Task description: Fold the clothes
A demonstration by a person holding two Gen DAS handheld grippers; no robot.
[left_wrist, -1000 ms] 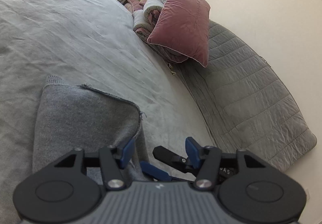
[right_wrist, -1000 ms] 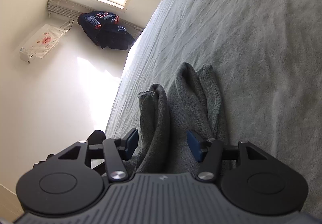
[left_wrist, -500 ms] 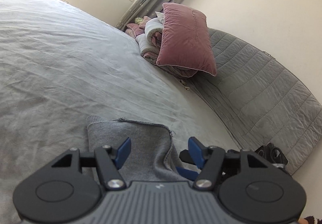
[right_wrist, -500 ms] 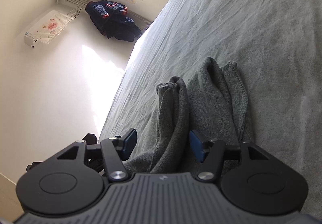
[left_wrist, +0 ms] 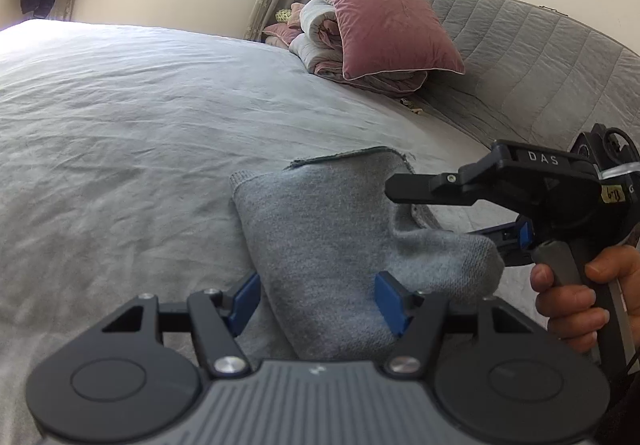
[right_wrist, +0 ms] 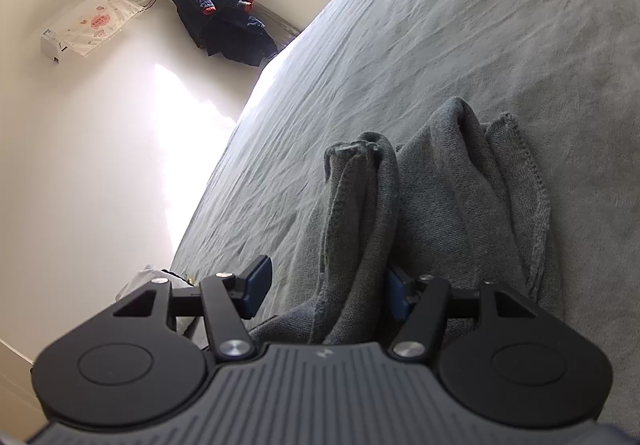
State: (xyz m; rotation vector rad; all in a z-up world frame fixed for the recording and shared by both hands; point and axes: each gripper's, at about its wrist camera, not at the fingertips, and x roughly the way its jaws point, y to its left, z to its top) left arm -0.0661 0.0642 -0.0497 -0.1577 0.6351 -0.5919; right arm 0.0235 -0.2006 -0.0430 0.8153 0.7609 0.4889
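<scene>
A grey knitted garment [left_wrist: 332, 229] lies bunched on the grey bed sheet [left_wrist: 140, 133]. My left gripper [left_wrist: 316, 299] is open, its blue pads [left_wrist: 390, 303] on either side of the garment's near end. My right gripper [right_wrist: 324, 291] is open too, with folds of the same garment [right_wrist: 436, 197] rising between its fingers. The right gripper also shows at the right of the left wrist view [left_wrist: 512, 237], held in a hand, at the garment's right edge.
A pink pillow [left_wrist: 384, 17] leans on rolled quilts [left_wrist: 320, 41] at the head of the bed beside a grey quilted headboard [left_wrist: 532, 61]. Dark clothes [right_wrist: 224, 21] hang by the window. The bed's left edge [right_wrist: 224, 149] drops to a white floor.
The left gripper has swung round and now shows the garment lifted in a fold, with the right gripper in view. The right gripper moved slightly nearer the garment. Both stayed open.
</scene>
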